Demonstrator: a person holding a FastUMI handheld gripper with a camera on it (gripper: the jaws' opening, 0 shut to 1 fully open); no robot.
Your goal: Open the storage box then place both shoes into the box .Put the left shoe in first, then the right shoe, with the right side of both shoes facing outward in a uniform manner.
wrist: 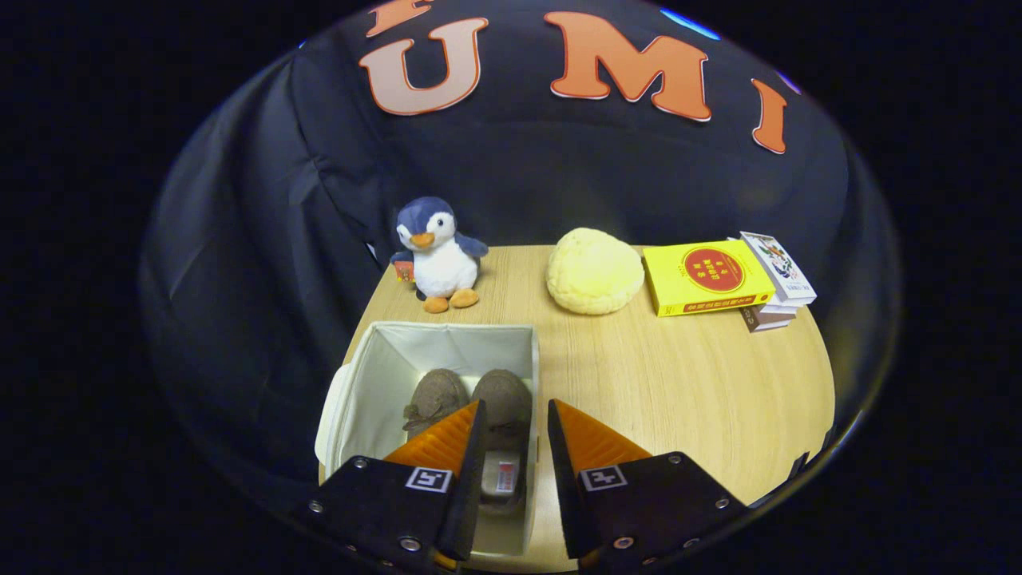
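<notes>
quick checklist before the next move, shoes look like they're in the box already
1. Box open: ok. The white fabric storage box has its top open, its lid hanging at the outer side.
2. Both shoes inside: ok. Two brown felt shoes lie side by side in the box.
3. Right sides facing outward: cannot tell; the claw's fingers cover much of the shoes.
4. Claw empty: ok. The claw is open with nothing between its fingers.
5. Claw clear of box: not ok. One finger hangs over the box, with the near wall between the two fingers.
6. Retreat path: ok. The light wooden table beside the box is bare.
</notes>
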